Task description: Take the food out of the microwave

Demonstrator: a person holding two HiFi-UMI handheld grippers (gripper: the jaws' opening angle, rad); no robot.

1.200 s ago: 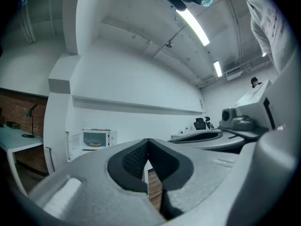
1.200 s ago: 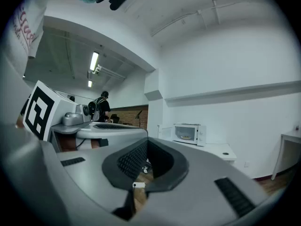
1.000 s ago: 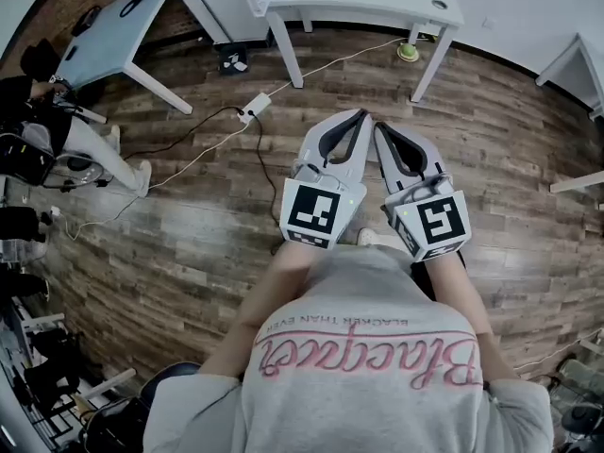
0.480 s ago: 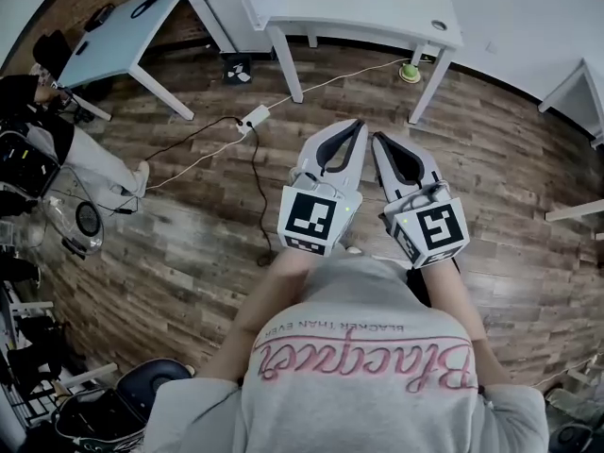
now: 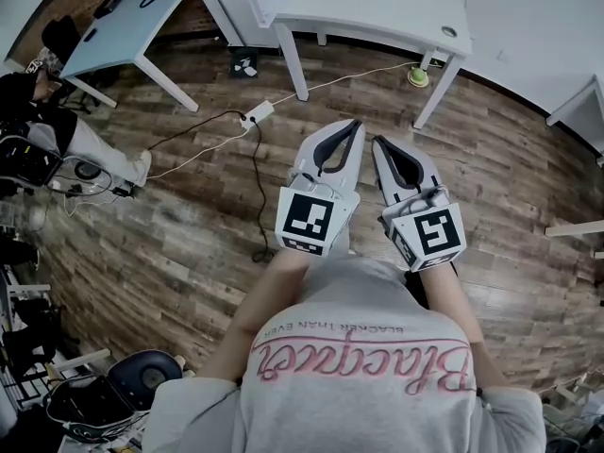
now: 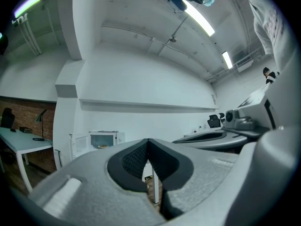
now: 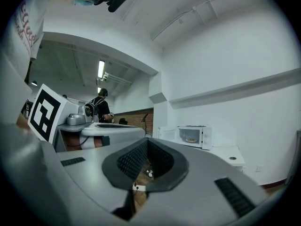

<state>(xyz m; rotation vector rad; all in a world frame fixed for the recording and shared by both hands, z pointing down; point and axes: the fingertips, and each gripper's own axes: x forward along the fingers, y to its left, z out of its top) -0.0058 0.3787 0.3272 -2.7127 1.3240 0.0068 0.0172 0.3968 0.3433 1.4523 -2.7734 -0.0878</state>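
A white microwave stands on a white table against the far wall, its door swung open to the left. Inside it lies a small plate of food, seen in the left gripper view as food inside the microwave. Both grippers are held level side by side over the wood floor, well short of the table. My left gripper is shut and empty, its tips meeting. My right gripper is also shut with nothing in it.
A power strip and its cables lie on the floor ahead left. A light blue desk stands at the left, where a seated person is. A small green and yellow object sits by the table leg. Another person stands farther off.
The table and floor have slid down the head view as the person carries both grippers closer to the white table. Both grippers stay shut, side by side.
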